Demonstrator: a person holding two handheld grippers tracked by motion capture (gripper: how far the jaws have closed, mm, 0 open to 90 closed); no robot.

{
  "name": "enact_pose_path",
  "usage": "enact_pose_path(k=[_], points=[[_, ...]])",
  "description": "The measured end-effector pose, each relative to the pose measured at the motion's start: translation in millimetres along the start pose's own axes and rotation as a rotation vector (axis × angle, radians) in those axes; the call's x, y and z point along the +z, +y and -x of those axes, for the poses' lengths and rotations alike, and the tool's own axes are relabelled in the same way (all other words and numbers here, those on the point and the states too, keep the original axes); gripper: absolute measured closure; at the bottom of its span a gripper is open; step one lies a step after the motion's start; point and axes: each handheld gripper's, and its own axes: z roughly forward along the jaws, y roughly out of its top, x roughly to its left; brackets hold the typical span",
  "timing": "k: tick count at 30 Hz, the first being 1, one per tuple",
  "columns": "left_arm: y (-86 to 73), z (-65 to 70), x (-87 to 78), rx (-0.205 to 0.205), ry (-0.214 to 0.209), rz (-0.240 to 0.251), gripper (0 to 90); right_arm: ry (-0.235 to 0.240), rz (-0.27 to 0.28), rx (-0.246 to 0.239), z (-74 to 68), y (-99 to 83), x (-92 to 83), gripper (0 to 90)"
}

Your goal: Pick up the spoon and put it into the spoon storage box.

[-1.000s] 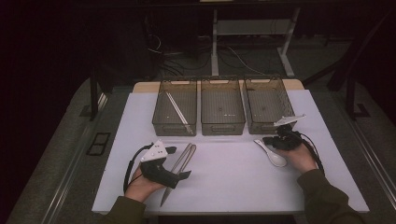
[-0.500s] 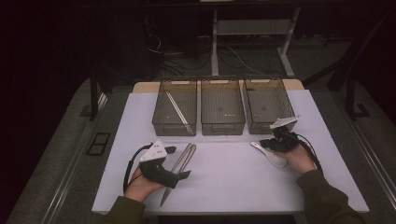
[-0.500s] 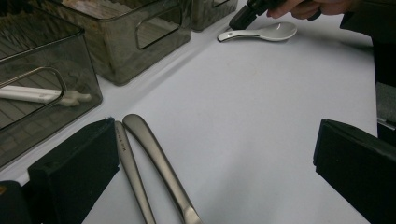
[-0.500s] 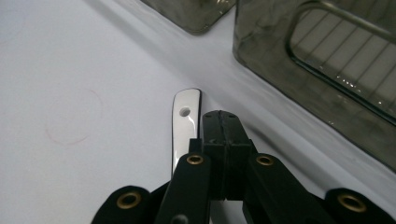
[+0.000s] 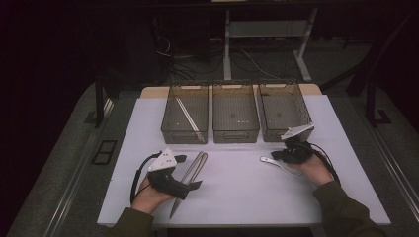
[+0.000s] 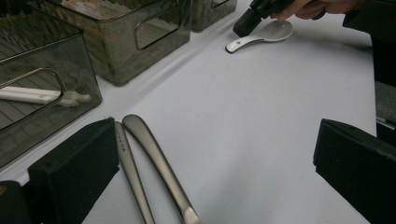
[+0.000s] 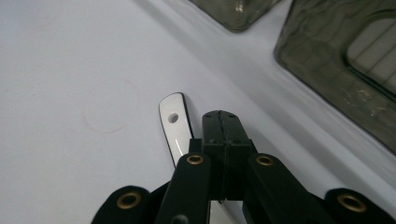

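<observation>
A white ceramic spoon (image 5: 268, 161) (image 6: 273, 31) lies on the white table top at the right. My right gripper (image 5: 274, 156) (image 7: 220, 122) is shut, its two black jaws pressed together, tips low over the spoon's handle (image 7: 173, 122), which runs along their left side and under them. At the left, two long metal utensil handles (image 5: 196, 165) (image 6: 149, 158) lie side by side. My left gripper (image 5: 188, 172) (image 6: 215, 163) rests open and wide around them, the handles just inside one jaw.
Three clear grey bins stand in a row at the back: left bin (image 5: 183, 136), middle bin (image 5: 235, 134), right bin (image 5: 276, 134). White sticks (image 5: 188, 114) lie in the left bin. Bare table top (image 5: 237, 182) spreads between the two hands.
The right hand has edged slightly left, and the spoon's handle end lies a little nearer the front. The left hand has stayed where it was.
</observation>
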Motion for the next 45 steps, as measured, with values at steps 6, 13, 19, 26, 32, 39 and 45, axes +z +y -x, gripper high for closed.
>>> enact_pose_path(k=[6,13,19,26,32,39,45], points=[[0.1,0.5,0.1,0.001,0.0,0.003,0.0,0.02,-0.014,-0.02,-6.6,0.2,-0.4,89.8],[0.5,0.6,-0.2,0.007,-0.004,-0.005,0.0,0.045,-0.024,-0.045,-14.4,-0.4,-2.9,89.8],[0.6,0.8,-0.5,0.007,-0.004,0.0,0.0,0.043,-0.001,-0.043,-14.8,-0.6,-7.1,89.7],[0.5,0.4,-0.5,0.008,-0.005,0.002,0.0,0.06,0.101,0.009,-8.7,-2.5,-28.5,78.6],[0.6,0.9,-0.6,0.006,-0.006,0.0,0.0,0.082,0.156,0.048,-6.8,-7.0,-45.5,65.2],[0.7,0.1,-2.2,0.004,-0.003,0.003,0.0,0.06,0.192,0.063,-4.1,-13.5,-55.9,50.4],[0.6,0.1,-1.9,0.004,-0.006,0.004,0.0,0.027,0.2,0.083,1.4,-25.5,-64.4,43.2]])
